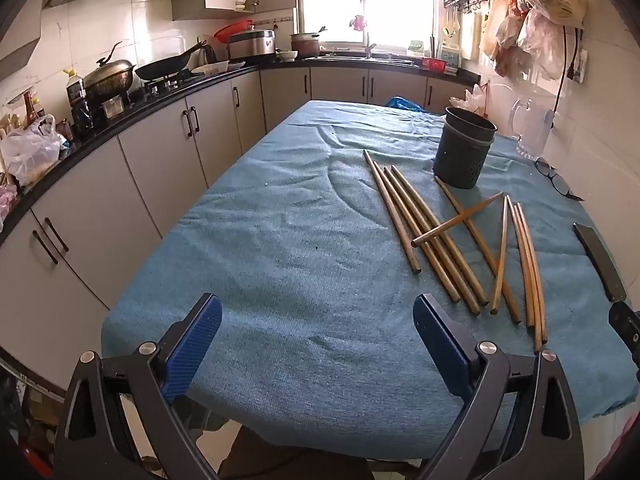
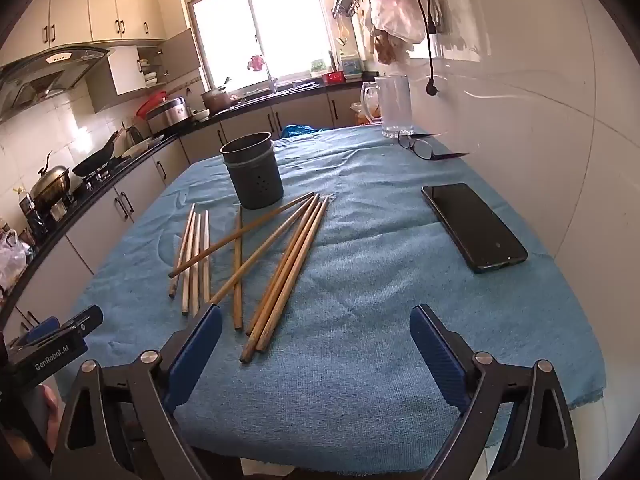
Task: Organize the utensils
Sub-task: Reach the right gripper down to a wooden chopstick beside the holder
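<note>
Lying loose on the blue cloth (image 2: 360,264), the chopsticks (image 2: 280,272) fan out in front of the dark holder (image 2: 254,172).
Both grippers, left (image 1: 318,344) and right (image 2: 316,344), hover spread and empty at the near edge; a phone (image 2: 474,226) and glasses (image 2: 422,148) lie to the right.

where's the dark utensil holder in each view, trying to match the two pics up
Left wrist view: the dark utensil holder stands upright in the upper right, on the blue cloth, just beyond the far tips of the chopsticks.
Right wrist view: the holder stands left of centre, again just beyond the chopsticks.
Shared landmark: the eyeglasses lie to the holder's right in both views.
</note>
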Tool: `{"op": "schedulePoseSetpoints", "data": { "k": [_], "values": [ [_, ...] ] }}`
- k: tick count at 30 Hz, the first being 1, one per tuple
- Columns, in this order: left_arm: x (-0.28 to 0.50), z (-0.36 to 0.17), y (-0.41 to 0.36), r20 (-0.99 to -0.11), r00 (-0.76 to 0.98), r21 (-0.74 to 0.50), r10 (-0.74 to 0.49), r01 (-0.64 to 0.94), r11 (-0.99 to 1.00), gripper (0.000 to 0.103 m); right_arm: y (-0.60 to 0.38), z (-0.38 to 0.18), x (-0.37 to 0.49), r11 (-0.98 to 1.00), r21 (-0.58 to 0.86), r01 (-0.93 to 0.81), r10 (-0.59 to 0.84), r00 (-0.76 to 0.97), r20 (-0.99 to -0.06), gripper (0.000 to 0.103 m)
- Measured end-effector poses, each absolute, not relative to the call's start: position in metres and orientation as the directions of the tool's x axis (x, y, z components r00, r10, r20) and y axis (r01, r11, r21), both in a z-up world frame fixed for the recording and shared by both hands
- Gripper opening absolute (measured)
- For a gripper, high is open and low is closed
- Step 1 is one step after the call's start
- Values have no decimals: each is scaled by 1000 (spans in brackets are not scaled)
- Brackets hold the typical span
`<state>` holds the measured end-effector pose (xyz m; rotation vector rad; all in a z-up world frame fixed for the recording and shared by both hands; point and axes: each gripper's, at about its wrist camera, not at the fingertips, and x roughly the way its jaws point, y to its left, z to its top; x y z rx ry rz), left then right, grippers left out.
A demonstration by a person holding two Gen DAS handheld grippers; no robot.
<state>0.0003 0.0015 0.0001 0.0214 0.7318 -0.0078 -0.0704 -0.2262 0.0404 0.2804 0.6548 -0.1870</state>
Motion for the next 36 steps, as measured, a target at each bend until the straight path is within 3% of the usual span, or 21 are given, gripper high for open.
{"op": "schedulePoseSetpoints", "data": {
  "k": [7, 9, 11, 14, 17, 25, 27, 30, 36],
  "values": [
    [11, 5, 11, -667, 744, -2, -25, 32, 999, 96, -237, 42, -54, 938, 264, 225, 1, 760, -650, 88],
    [17, 7, 14, -678, 733, -19, -51, 52, 998, 96, -239, 42, -46, 937, 276, 213, 25, 748, -663, 78],
    [22, 10, 13, -673, 738, -17, -55, 59, 998, 95, -243, 43, -36, 936, 291, 199, 51, 739, -671, 76],
    [35, 18, 10, -682, 725, -28, -91, 98, 995, 83, -249, 46, -20, 932, 310, 186, 82, 725, -684, 67],
    [48, 21, 7, -697, 706, -41, -125, 135, 990, 74, -257, 47, -3, 924, 336, 185, 112, 708, -698, 51],
    [113, 13, 4, -791, 572, -141, -215, 171, 975, 56, -267, 43, 38, 864, 477, 163, 265, 659, -704, 48],
    [134, 8, 5, -817, 528, -178, -233, 154, 972, 44, -265, 40, 52, 851, 500, 160, 297, 639, -710, 48],
    [166, -2, 3, -846, 452, -253, -283, 128, 959, 43, -263, 34, 77, 822, 543, 174, 339, 616, -711, 47],
    [203, -9, -6, -874, 405, -251, -269, 97, 963, 40, -260, 16, 130, 760, 596, 259, 374, 576, -727, 46]
  ]
}}
